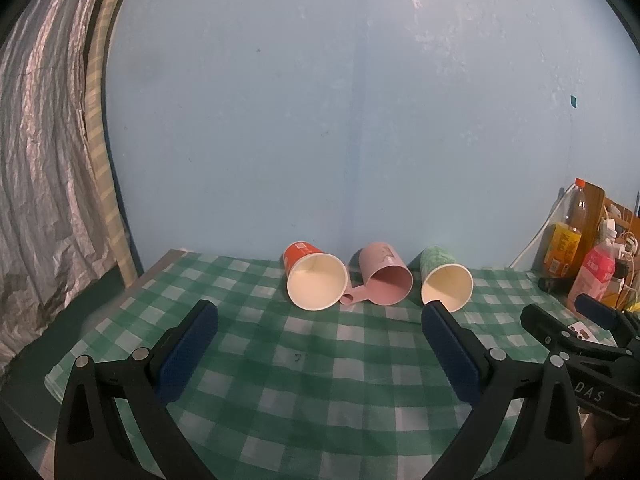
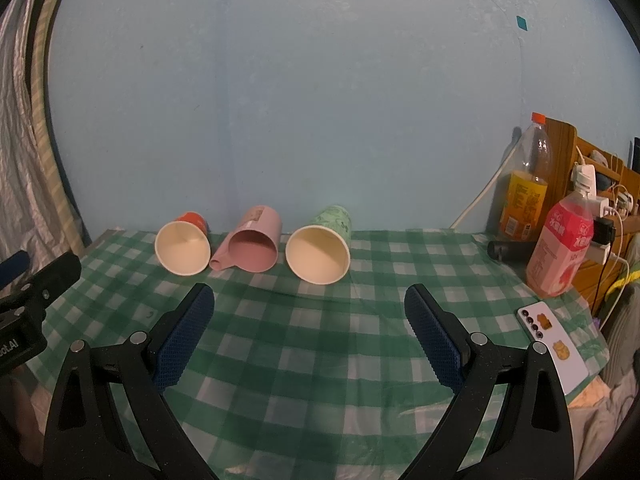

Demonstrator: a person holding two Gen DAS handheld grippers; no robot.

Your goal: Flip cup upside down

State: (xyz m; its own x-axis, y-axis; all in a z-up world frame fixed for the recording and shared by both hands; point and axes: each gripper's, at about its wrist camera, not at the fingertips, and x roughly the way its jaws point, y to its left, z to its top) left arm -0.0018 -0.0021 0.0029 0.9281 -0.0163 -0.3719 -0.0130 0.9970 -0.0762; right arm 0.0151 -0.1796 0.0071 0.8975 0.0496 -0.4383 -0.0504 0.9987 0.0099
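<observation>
Three cups lie on their sides near the wall, mouths facing me: a red paper cup, a pink plastic mug with a handle, and a green paper cup. My left gripper is open and empty, a short way in front of the cups. My right gripper is open and empty, in front of the green cup. The right gripper's side shows at the right of the left wrist view.
A green checked cloth covers the table. At the right stand an orange-capped bottle, a pink drink bottle, a wooden rack with cables, and a white phone. A blue wall is behind; a curtain hangs at the left.
</observation>
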